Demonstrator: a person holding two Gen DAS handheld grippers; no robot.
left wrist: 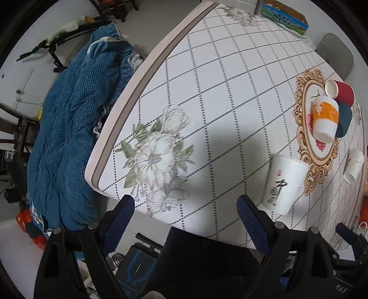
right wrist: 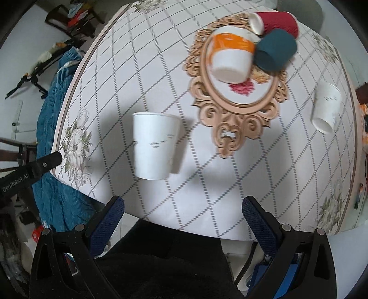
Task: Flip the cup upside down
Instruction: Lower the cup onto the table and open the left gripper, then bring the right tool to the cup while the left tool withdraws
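A white paper cup stands upside down on the table, rim down, left of centre in the right wrist view; it shows in the left wrist view with black calligraphy on it. My right gripper is open and empty, just short of the table's near edge, the cup ahead and a little left. My left gripper is open and empty over the table's near corner, the cup just right of its right finger.
An orange-and-white cup, a teal cup and a red cup cluster on the ornate gold-framed print. Another white cup stands at the right. A carton sits at the far end. A blue quilt lies left of the table.
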